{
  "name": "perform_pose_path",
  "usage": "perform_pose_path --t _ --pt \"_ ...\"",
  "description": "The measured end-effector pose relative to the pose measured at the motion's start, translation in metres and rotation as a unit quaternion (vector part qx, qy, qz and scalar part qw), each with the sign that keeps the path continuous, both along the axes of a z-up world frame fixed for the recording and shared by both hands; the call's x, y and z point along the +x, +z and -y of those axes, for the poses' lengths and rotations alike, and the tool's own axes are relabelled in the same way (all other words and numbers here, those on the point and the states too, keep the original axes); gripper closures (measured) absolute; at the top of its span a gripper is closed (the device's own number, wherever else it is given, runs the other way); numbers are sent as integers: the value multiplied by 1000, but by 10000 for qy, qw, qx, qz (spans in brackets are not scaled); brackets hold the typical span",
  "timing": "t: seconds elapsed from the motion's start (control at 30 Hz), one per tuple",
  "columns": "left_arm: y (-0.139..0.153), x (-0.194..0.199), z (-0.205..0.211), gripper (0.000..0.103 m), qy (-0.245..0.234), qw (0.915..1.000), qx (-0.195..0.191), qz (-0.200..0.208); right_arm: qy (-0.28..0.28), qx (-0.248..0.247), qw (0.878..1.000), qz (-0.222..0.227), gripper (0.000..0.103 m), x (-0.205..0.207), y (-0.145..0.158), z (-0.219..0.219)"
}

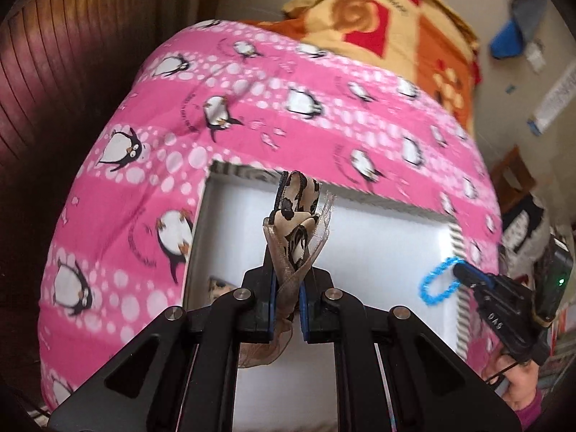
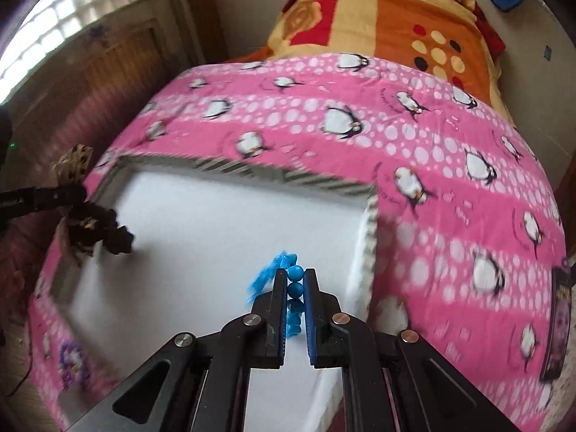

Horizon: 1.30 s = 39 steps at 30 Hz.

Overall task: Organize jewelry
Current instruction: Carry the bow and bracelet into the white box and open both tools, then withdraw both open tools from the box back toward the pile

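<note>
Two grippers and two held pieces are in view, one piece per gripper. The left gripper (image 1: 288, 270) is clamped on one leopard-print ribbon bow (image 1: 293, 216), whose loops rise above the fingertips and whose sheer tail hangs below the pads; in the right wrist view the same bow (image 2: 77, 165) appears at the far left, above the left edge of the tray. The right gripper (image 2: 296, 280) is clenched on one blue bead bracelet (image 2: 294, 280), with two beads clearly showing between the pads and more in shadow beneath; in the left wrist view the bracelet (image 1: 437, 280) hangs as a loop from the right gripper (image 1: 464, 273) over the right side of the tray. One white tray (image 2: 223, 216) with a striped rim lies on a pink penguin-print bedsheet (image 2: 450, 151). One orange and red blanket (image 2: 388, 18) lies folded at the far end of the bed. Dark wood panelling (image 1: 54, 54) stands to the left. Motion blur softens the tray rim and the dark item (image 2: 115, 234) lying inside the tray's left edge, which cannot be identified.
</note>
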<state>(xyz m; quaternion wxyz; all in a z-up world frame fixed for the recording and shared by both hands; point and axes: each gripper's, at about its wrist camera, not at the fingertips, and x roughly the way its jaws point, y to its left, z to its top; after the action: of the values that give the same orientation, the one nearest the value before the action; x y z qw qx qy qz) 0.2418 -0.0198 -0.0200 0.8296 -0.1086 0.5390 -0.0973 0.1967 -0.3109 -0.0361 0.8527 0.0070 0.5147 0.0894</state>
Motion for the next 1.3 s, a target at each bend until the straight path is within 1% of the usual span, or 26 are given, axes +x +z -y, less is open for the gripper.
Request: perform_pose_path --t 0.1,0.17,0.23,0.27,0.3,0.33,0.43,0.53,0.63,0.7,0.77,0.87,0.93,1.03,1.13,1.3 --pt "-8 14 3 94 132 9996 266 16 -184 -110 9998 -52 95 25 -12 12" --pt "-13 16 4 94 207 9991 359 -3 -224 -99 9997 -2 95 35 -16 16" --pt "-16 16 6 83 208 9984 527 12 -160 -4 9999 -12 93 38 -15 15" --pt "-17 15 8 64 181 9979 625 8 -131 51 9999 -24 90 40 -16 15" --pt "-17 13 8 48 187 9977 648 23 -102 144 9998 -20 80 39 -15 16" --pt "-16 10 8 46 206 9979 611 74 -100 162 9998 12 68 37 -13 16" --pt "-13 3 6 45 223 9979 606 99 -21 131 9999 28 67 26 -7 10" --pt "-5 -9 2 45 271 9978 596 141 29 166 9998 97 67 6 5 8" --pt "3 -26 1 44 281 9962 778 275 45 310 9993 220 65 -17 20 8" --pt "8 -40 -1 44 285 9951 886 349 60 294 9991 310 62 -35 30 5" --pt "11 -51 -3 44 294 9944 934 391 68 275 9988 405 62 -52 40 3" --pt "16 -69 -8 44 330 9938 974 433 -17 434 9976 540 62 -73 51 5" --pt "18 -81 -9 44 311 9930 1039 471 -78 578 9956 738 62 -92 62 7" --pt "23 -100 -10 44 276 9917 1124 550 -59 666 9935 918 62 -115 75 8" --pt "25 -117 -13 44 258 9915 1132 586 -51 728 9926 971 62 -135 84 11" --pt "25 -147 -15 44 205 9916 1140 581 -194 896 9908 998 62 -172 93 19"
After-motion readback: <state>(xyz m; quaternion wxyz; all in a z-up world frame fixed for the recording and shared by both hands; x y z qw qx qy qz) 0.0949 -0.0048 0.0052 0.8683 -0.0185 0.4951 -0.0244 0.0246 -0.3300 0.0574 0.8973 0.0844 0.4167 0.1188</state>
